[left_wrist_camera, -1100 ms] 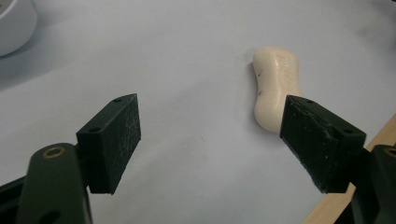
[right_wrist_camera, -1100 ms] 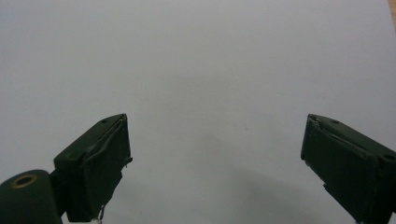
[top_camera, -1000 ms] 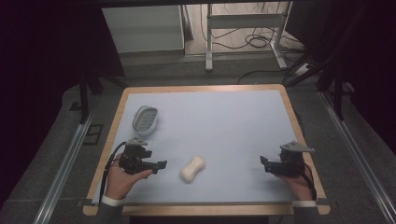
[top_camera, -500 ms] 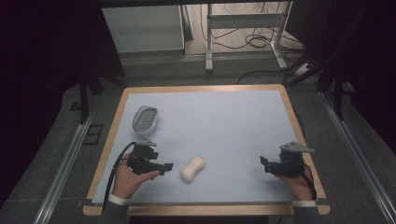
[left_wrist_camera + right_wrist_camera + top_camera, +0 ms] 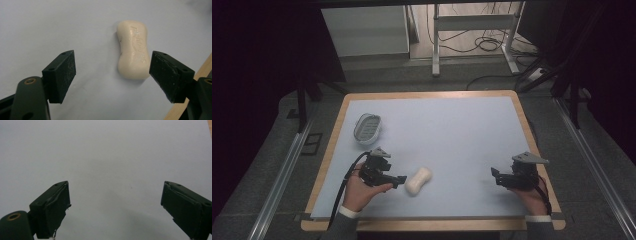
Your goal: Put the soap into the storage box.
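Soap (image 5: 133,50) flat on the blue mat (image 5: 452,130), near the front edge, left of centre; waisted bar, embossed face up; in the left gripper view it sits just ahead of the jaws and off toward the right one, not yet between them. Left gripper (image 5: 112,72) wide open, holding nothing; in the high view it sits just left of the soap (image 5: 418,180), jaws pointing at it. Step in hand looks like the approach for a grasp; to do it well: shift so the bar centres between the jaws; go forward until the pads flank the narrow waist, not the rounded ends; keep the jaws low to the mat without scraping it; close slowly, soap is likely slick and could squirt out. Right gripper (image 5: 115,207) also wide open and empty, over bare mat, well apart at the right edge. Soap dish (image 5: 367,126) at back left, well clear of the bar; probable destination.
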Tool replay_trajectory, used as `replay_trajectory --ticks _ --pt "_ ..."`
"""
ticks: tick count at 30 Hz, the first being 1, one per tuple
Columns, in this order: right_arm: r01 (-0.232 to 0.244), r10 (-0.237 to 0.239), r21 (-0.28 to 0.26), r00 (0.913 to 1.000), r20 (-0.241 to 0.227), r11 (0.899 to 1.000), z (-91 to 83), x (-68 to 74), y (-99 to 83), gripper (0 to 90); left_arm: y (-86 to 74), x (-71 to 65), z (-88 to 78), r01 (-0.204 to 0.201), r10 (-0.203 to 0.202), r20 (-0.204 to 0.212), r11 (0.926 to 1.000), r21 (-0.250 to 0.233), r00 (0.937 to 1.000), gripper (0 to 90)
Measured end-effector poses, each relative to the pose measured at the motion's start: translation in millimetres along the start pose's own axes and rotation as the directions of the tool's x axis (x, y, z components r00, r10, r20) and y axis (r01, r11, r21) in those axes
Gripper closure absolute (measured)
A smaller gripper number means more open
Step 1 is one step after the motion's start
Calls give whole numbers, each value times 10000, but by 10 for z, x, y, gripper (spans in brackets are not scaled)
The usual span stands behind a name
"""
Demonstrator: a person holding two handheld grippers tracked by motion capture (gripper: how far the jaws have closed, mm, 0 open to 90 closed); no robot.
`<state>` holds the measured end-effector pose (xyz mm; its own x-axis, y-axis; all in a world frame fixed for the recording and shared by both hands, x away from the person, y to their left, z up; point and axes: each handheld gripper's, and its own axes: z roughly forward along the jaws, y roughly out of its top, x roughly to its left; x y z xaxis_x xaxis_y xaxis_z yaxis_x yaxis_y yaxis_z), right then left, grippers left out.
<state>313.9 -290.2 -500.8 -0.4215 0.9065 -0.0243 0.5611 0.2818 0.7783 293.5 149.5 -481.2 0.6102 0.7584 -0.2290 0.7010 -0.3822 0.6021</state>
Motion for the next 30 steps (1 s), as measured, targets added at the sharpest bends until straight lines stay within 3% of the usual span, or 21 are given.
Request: replay_trajectory --ticks 12,30 --pt "-104 102 116 9998 199 9999 -6 -13 -12 83 124 -130 206 -104 103 57 9998 175 9999 240" --pt "-135 130 181 9995 280 9997 10 -33 -32 83 280 -278 558 -473 469 65 9902 1317 9989 252"
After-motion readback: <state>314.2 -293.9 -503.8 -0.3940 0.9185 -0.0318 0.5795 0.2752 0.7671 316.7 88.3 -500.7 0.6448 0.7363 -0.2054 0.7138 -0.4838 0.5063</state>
